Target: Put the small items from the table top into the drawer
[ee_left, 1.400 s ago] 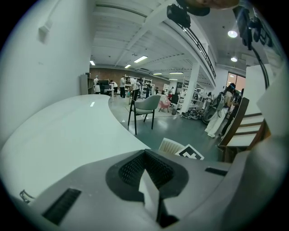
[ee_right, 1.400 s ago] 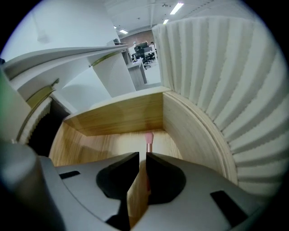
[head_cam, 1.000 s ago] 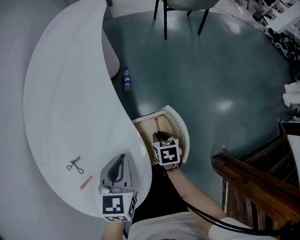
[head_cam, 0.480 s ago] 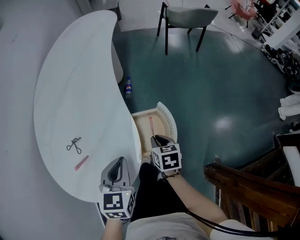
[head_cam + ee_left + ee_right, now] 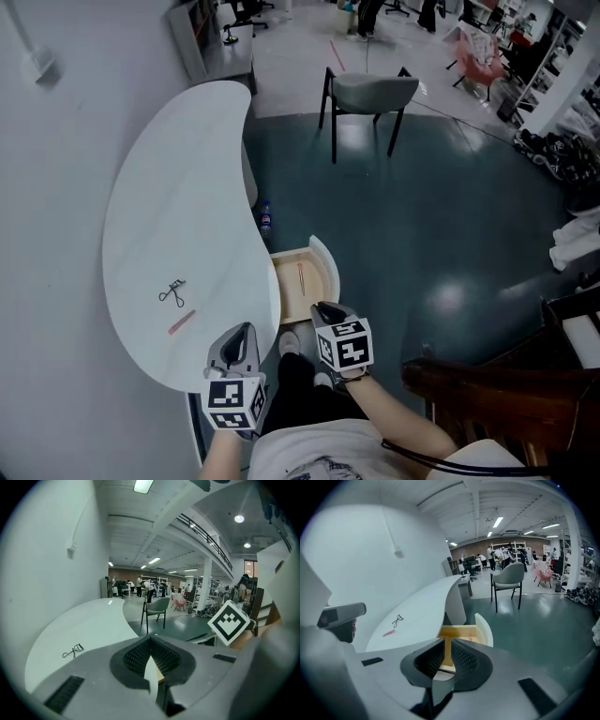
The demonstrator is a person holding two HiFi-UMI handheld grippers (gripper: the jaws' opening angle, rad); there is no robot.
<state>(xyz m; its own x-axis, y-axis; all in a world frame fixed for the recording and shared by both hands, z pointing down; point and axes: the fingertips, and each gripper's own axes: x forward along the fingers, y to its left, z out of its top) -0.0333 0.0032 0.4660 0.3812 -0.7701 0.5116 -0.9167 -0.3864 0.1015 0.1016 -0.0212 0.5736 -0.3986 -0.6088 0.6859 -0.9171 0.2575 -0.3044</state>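
**Table top (image 5: 178,216), left part.** Two small items are not yet stowed.
- The eyelash curler (image 5: 172,293) lies flat, well left of both grippers.
- The pink stick (image 5: 182,322) lies just on the near side of the curler, apart from it and at a slant.

**Handling, my judgement.**
- The curler looks like thin metal, stiff and light. Its open loops could snag or pivot in the pads. I would take it across the handles close to the hinge, where there is most to bite on.
- The stick looks slim and light, probably smooth (material not clear from here), so it may roll or slip. I would pinch it at mid-length, with the jaws set across it.

**Left gripper (image 5: 242,336).** It hangs over the near edge of the table, pointing toward the far end. The jaws are fully together, with nothing between the pads and nothing touched.

**Drawer (image 5: 328,272).** It stands pulled open just right of the table edge, with its wooden floor showing. One thin red stick (image 5: 301,277) lies lengthwise in it.

**Right gripper (image 5: 326,311).** It is above the near end of the drawer and clear of it. The jaws are almost together, leaving only a narrow slit between the pads. Through that slit I see the drawer floor, and nothing is gripped.

**Next pick.** Whichever gripper goes will need to open well before it comes down low over the table.
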